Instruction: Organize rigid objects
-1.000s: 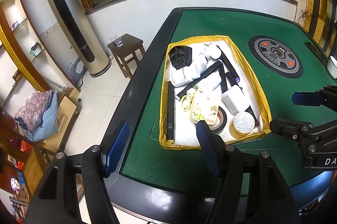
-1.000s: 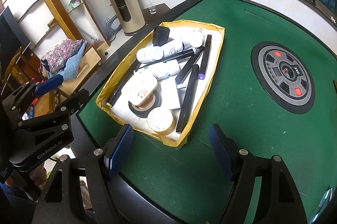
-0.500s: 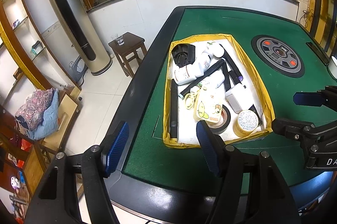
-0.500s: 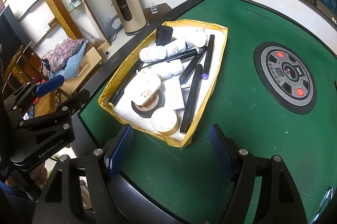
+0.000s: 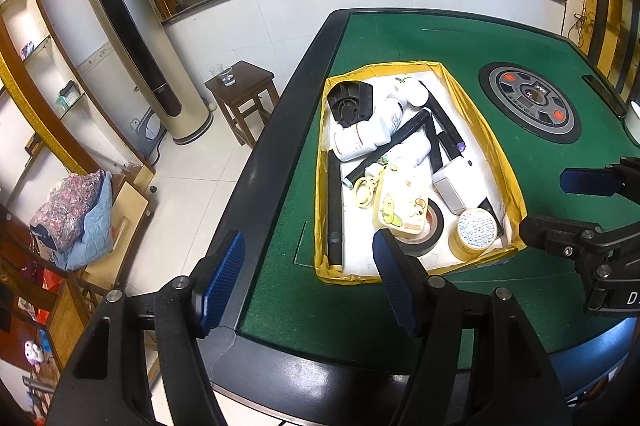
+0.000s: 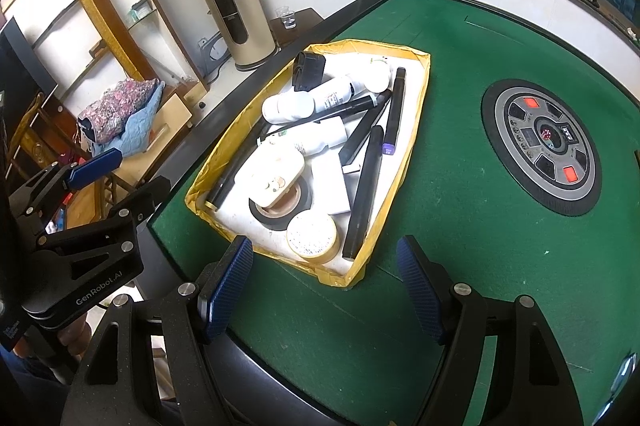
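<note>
A yellow-rimmed tray [image 5: 486,129] [image 6: 420,113] lies on the green table. It holds white bottles [image 5: 360,139] [image 6: 288,105], black markers [image 5: 444,121] [image 6: 366,185], a black tape roll [image 5: 430,230] [image 6: 276,218], a cream card case [image 5: 402,203] [image 6: 272,177], a round yellow tin [image 5: 476,232] [image 6: 312,236] and a black holder [image 5: 350,101] [image 6: 308,69]. My left gripper [image 5: 308,280] is open and empty above the table's near left edge. My right gripper [image 6: 324,286] is open and empty just short of the tray's near end.
A round grey control disc [image 5: 530,101] [image 6: 544,149] is set in the table's middle. A small wooden stool with cups [image 5: 240,85], a tall standing air conditioner [image 5: 136,37] and a chair with a quilt [image 5: 76,214] stand on the floor to the left.
Both grippers have shifted slightly, so the tray appears a little further right and up in both views. Both stay open and empty.
</note>
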